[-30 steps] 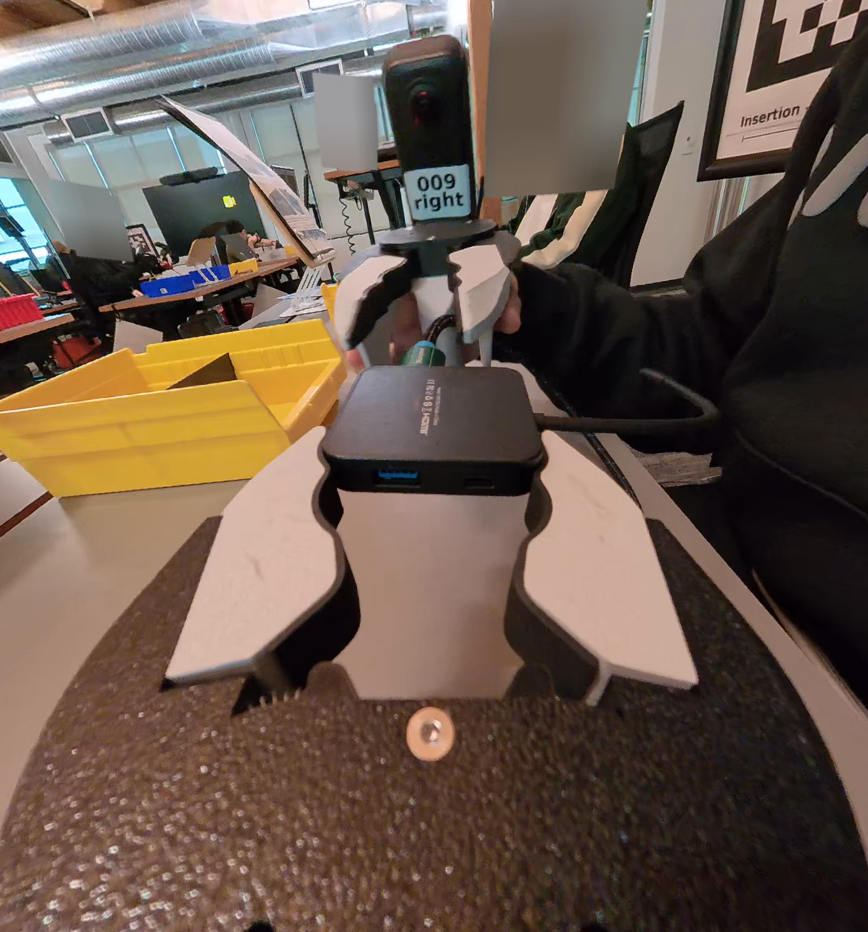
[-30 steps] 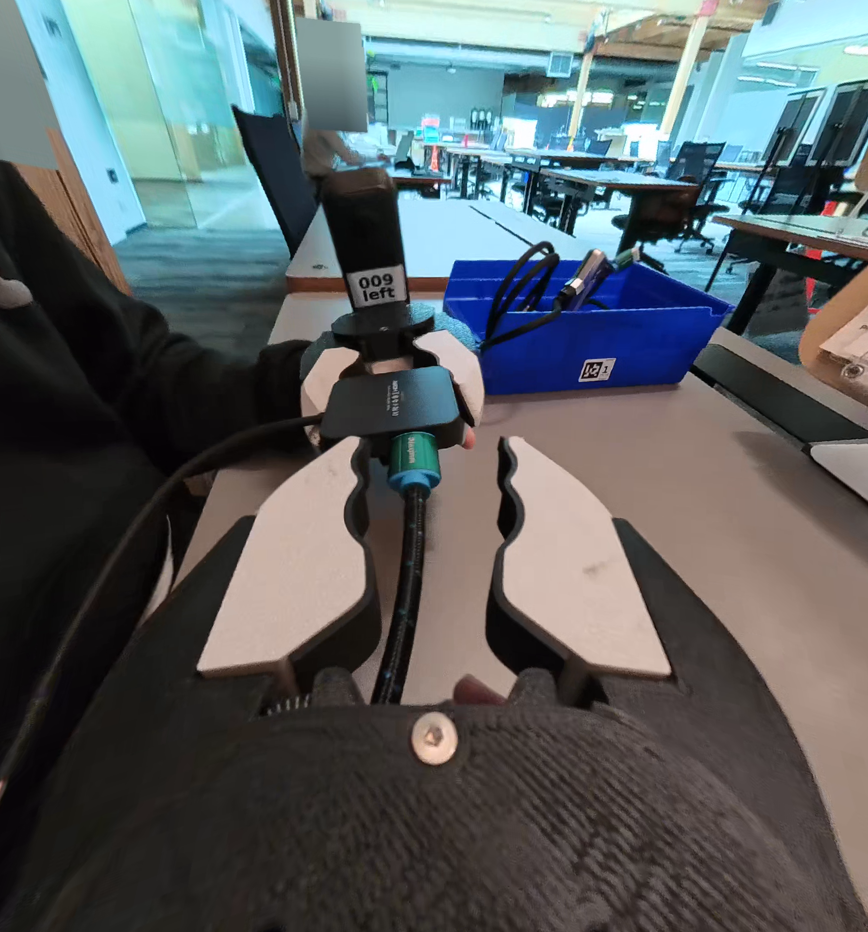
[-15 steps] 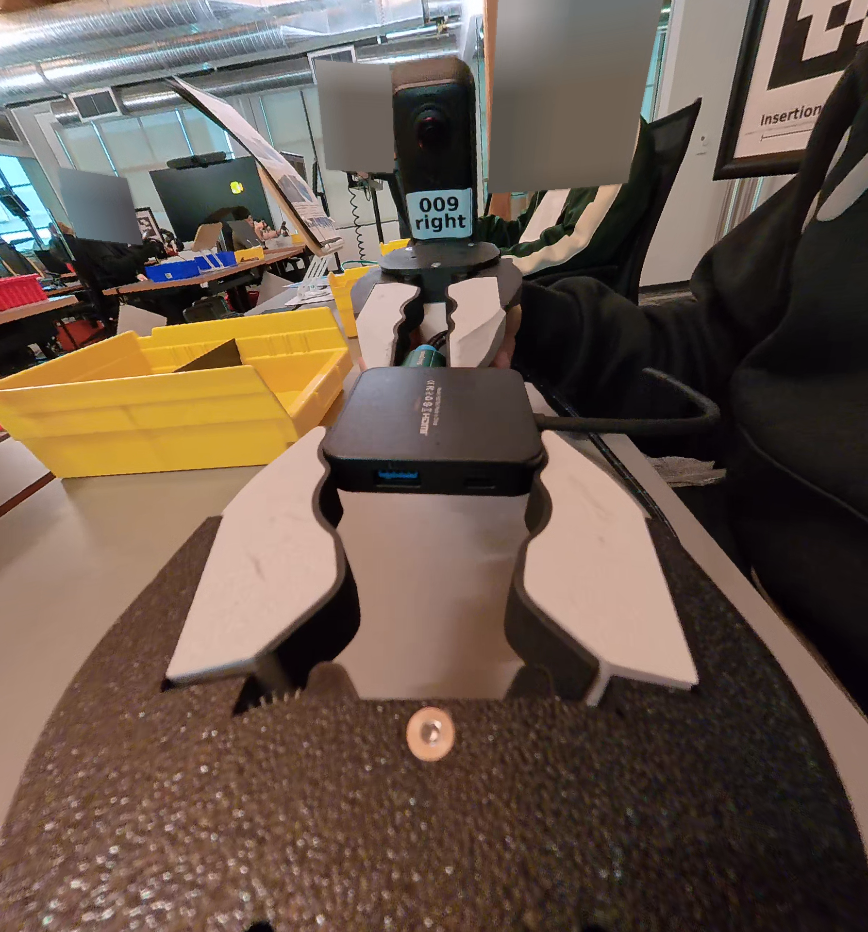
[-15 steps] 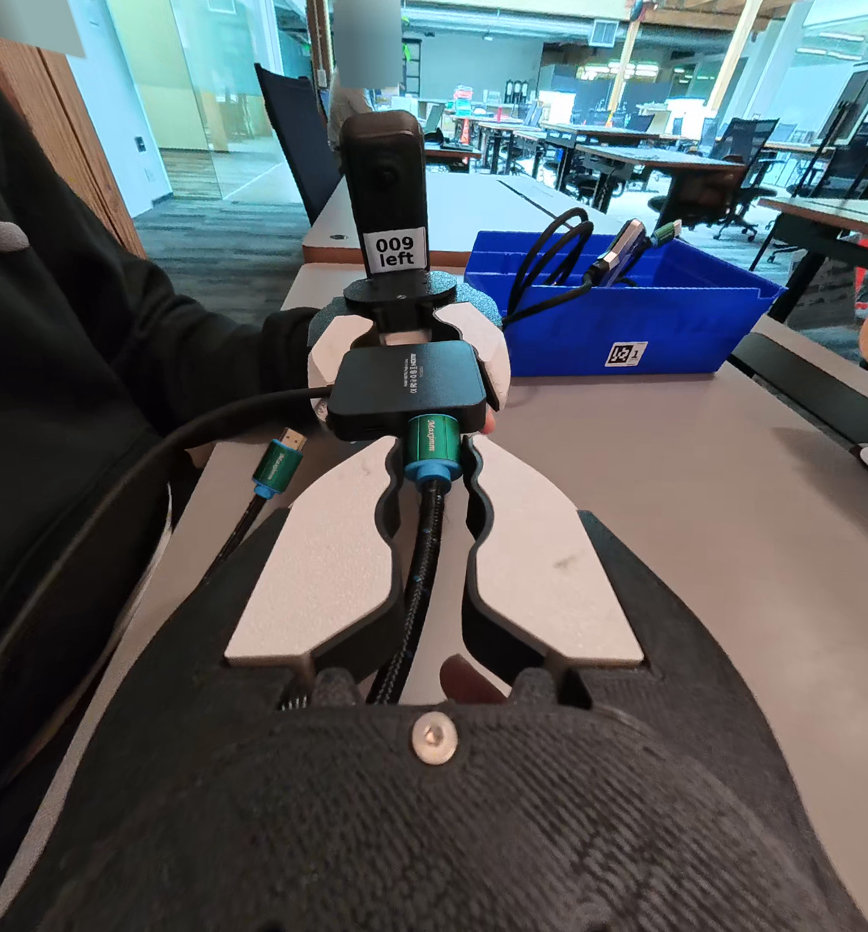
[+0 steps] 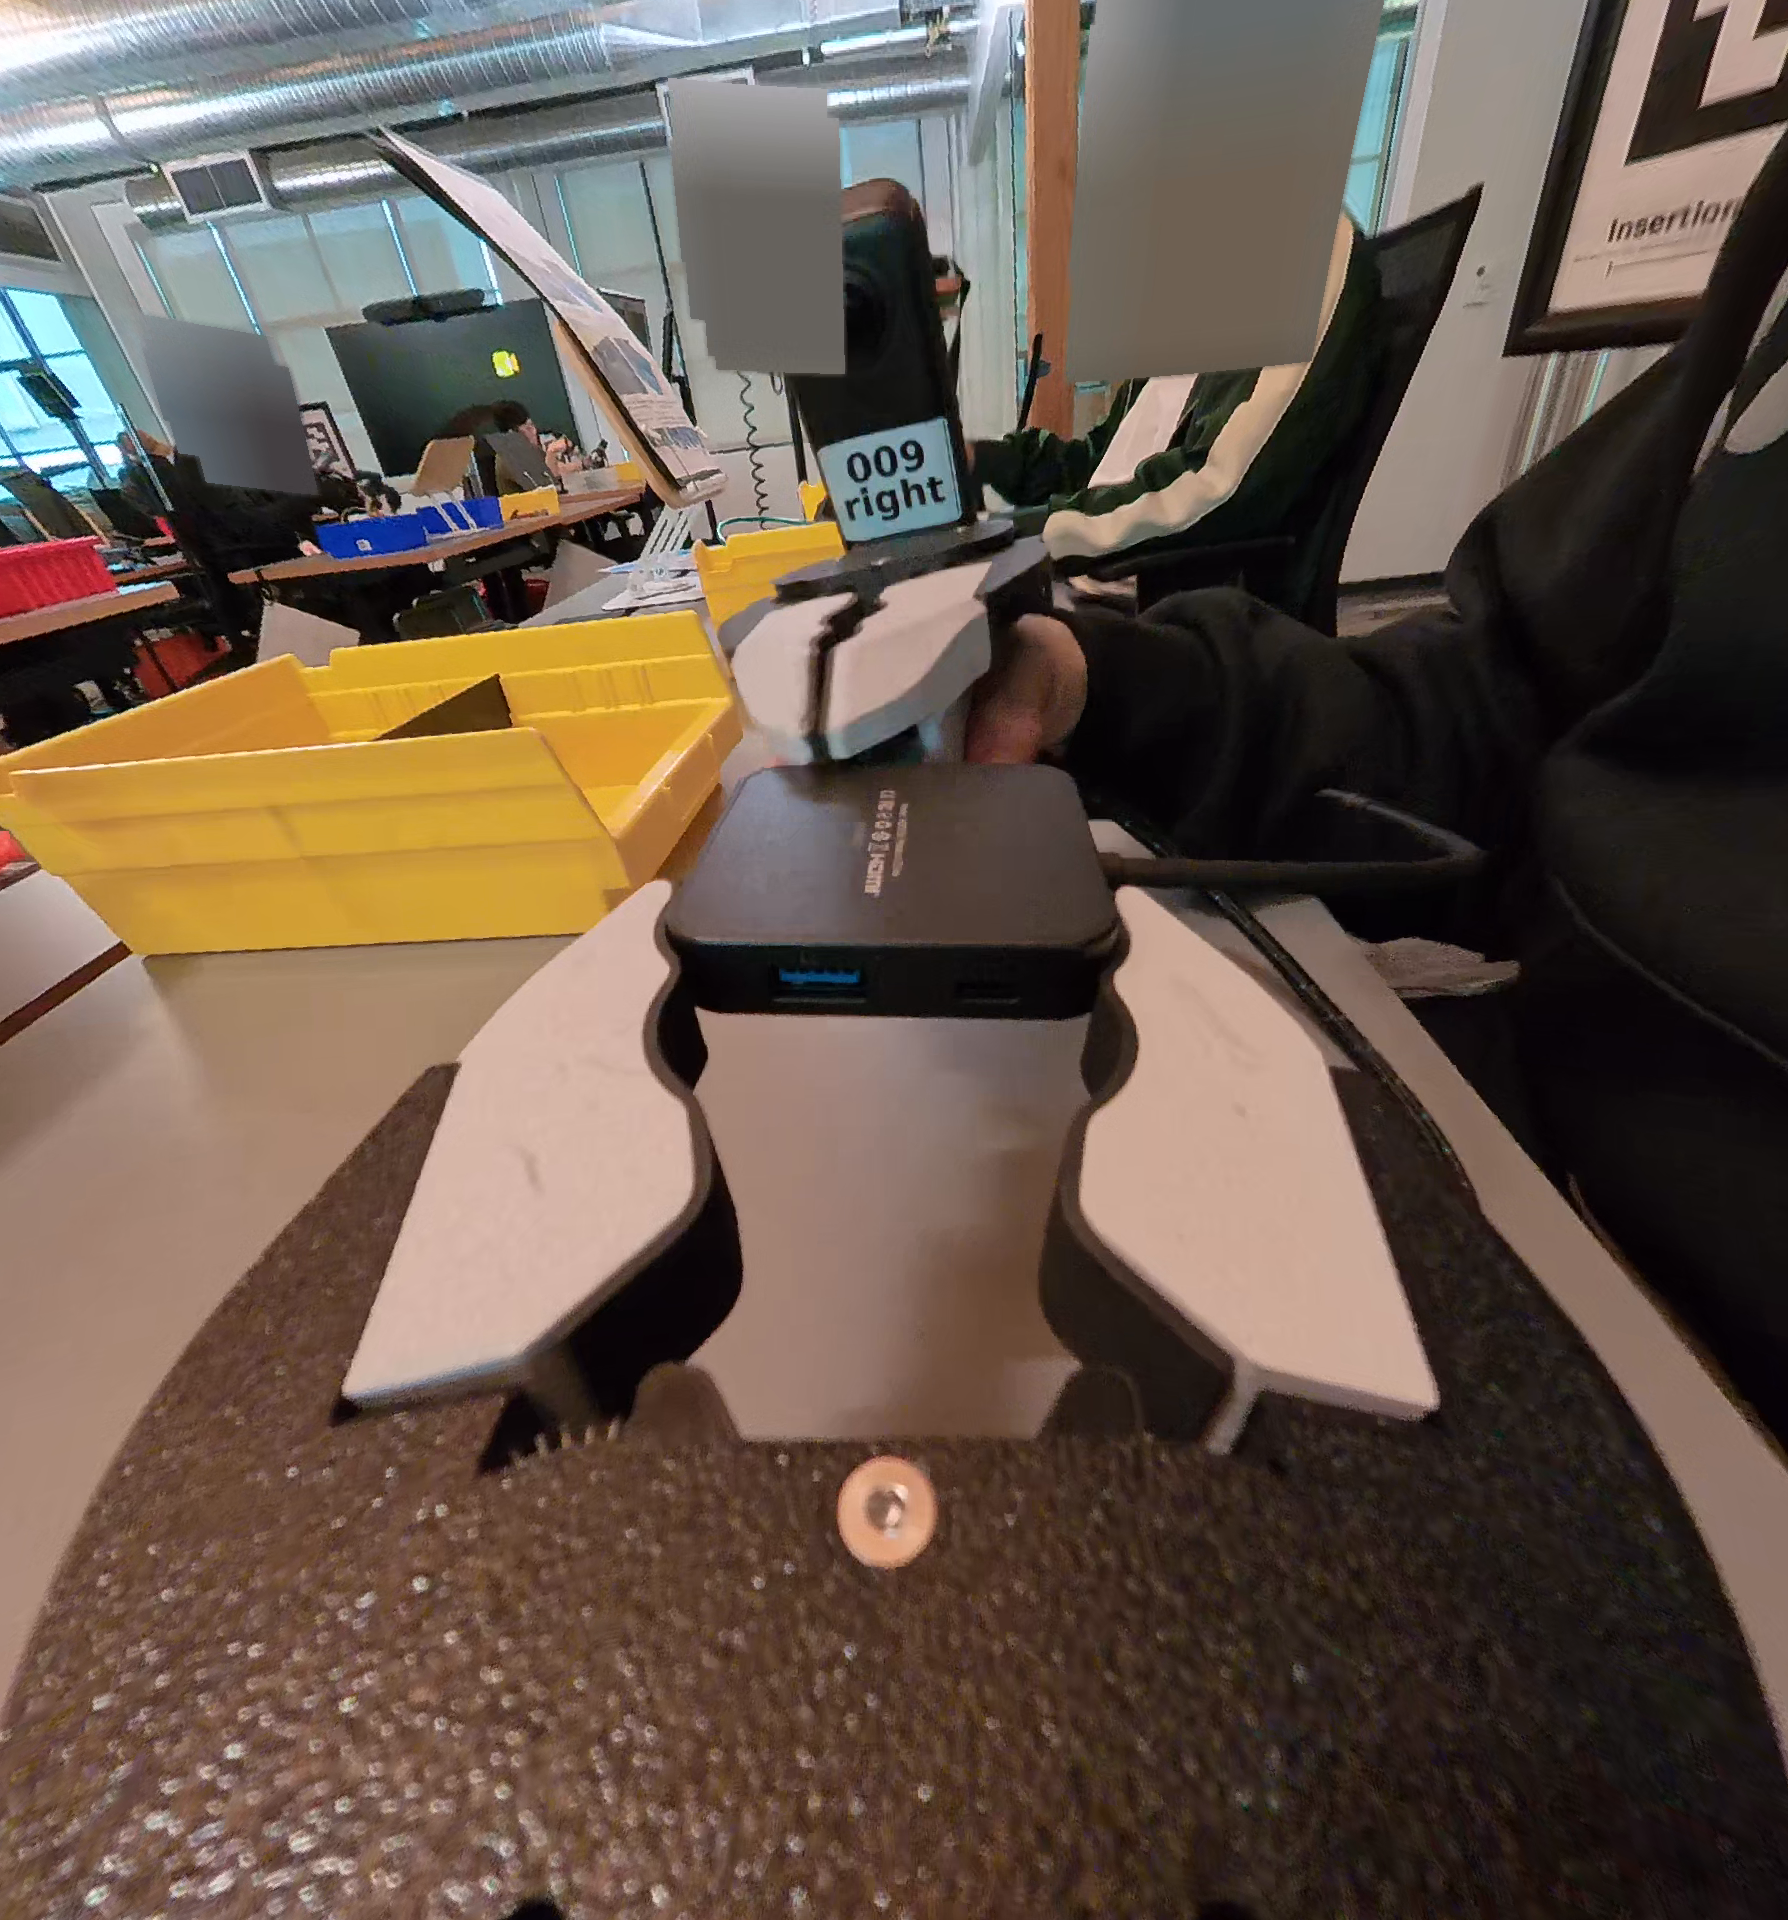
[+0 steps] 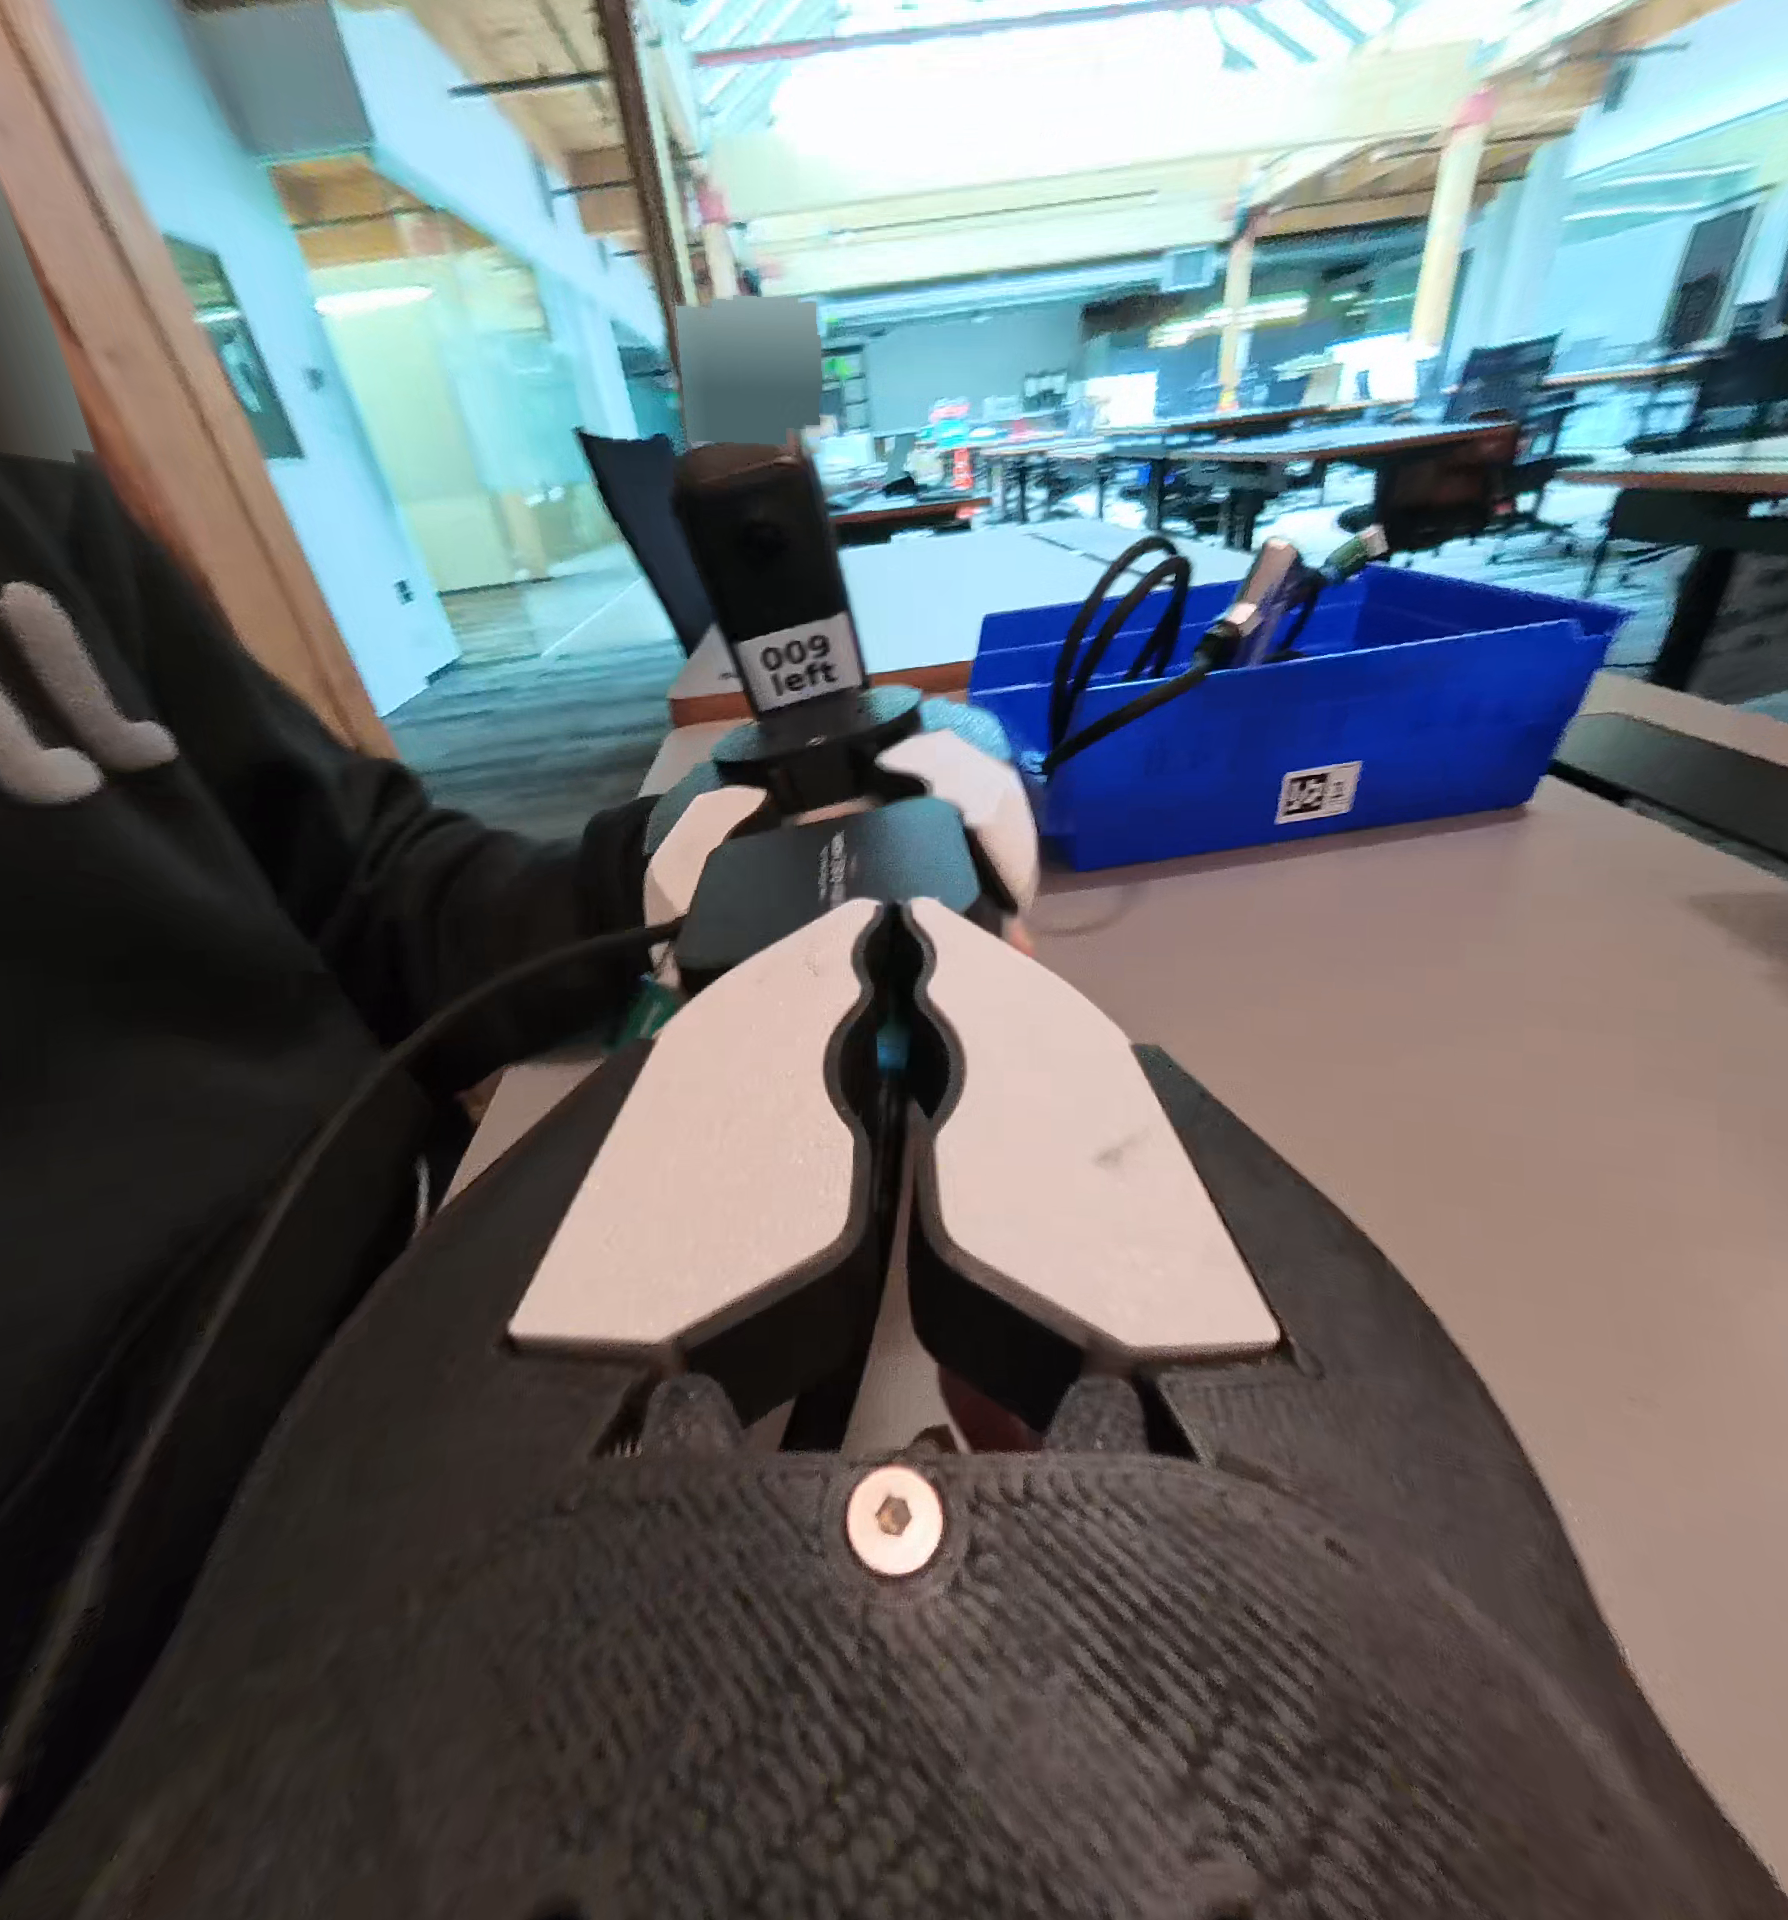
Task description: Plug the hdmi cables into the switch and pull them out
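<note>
- The left gripper clamps the black switch by its two side edges, holding it level just above the table, so the ports on its far edge face the other gripper.
- The right gripper is closed around the HDMI cable, pinching near its plug; a sliver of blue collar shows in the slit between the fingers.
- That gripper's tips touch the switch's far edge. The plug itself is hidden, so it is probably seated or nearly so, but this cannot be confirmed.
- A thin black lead leaves the switch toward the person's dark sleeve.
- Beyond the left gripper's left finger sits a yellow bin; beyond the right gripper's right finger, a blue bin holding spare cables.
</note>
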Available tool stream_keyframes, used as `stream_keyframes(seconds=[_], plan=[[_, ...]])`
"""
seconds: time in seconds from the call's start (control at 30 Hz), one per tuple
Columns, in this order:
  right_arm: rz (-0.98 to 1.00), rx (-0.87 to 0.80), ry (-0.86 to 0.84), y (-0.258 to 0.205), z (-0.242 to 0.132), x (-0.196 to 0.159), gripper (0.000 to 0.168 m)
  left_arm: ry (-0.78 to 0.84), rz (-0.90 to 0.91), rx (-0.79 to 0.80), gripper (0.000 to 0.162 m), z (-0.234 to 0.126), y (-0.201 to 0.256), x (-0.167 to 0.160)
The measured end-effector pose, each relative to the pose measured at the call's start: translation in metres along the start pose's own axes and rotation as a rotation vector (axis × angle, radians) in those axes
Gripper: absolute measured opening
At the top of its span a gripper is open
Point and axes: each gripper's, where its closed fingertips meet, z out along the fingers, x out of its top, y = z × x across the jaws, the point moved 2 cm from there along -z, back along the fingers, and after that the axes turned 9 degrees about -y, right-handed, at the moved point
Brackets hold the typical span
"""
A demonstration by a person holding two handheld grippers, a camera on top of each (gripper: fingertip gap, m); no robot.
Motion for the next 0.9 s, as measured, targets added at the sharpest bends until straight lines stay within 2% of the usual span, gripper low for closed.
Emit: stream_keyframes(seconds=[0.1, 0.17, 0.2, 0.3, 0.4, 0.47, 0.53, 0.73, 0.77, 0.8, 0.9], plan=[[-0.033, -0.007, 0.003, -0.002, -0.008, 0.002, 0.002, 0.027, -0.004, 0.003, 0.072, -0.003, -0.003, 0.004], [-0.050, -0.053, -0.012, 0.003, -0.011, 0.000, 0.037, 0.048, -0.011, 0.016, 0.072, -0.007, -0.005, 0.005], [-0.044, -0.035, -0.032, 0.002, -0.011, -0.003, 0.029, 0.050, -0.011, 0.019, 0.072, -0.008, -0.005, 0.005], [-0.029, -0.022, -0.021, 0.001, -0.009, -0.002, 0.021, 0.055, -0.007, 0.015, 0.072, -0.007, -0.004, 0.006], [-0.035, -0.026, -0.033, 0.001, -0.006, -0.004, 0.023, 0.054, -0.008, 0.013, 0.072, -0.007, -0.004, 0.005], [-0.053, -0.042, -0.027, 0.000, -0.004, -0.003, 0.033, 0.058, -0.006, 0.005, 0.072, -0.006, -0.003, 0.006], [-0.058, -0.020, -0.065, -0.003, -0.001, -0.008, 0.022, 0.062, -0.005, -0.001, 0.072, -0.005, -0.001, 0.007], [0.010, -0.017, 0.016, -0.001, 0.002, 0.002, 0.022, 0.075, -0.025, 0.002, 0.072, -0.008, -0.003, 0.007], [0.035, -0.012, 0.059, -0.001, 0.001, 0.007, 0.017, 0.074, -0.027, -0.001, 0.072, -0.008, -0.003, 0.006], [0.056, 0.002, 0.085, -0.002, 0.001, 0.011, 0.002, 0.063, -0.026, -0.009, 0.072, -0.006, -0.001, 0.005], [0.035, 0.064, 0.019, -0.009, 0.004, 0.003, 0.000, 0.048, -0.004, -0.017, 0.072, -0.001, 0.004, 0.006]])
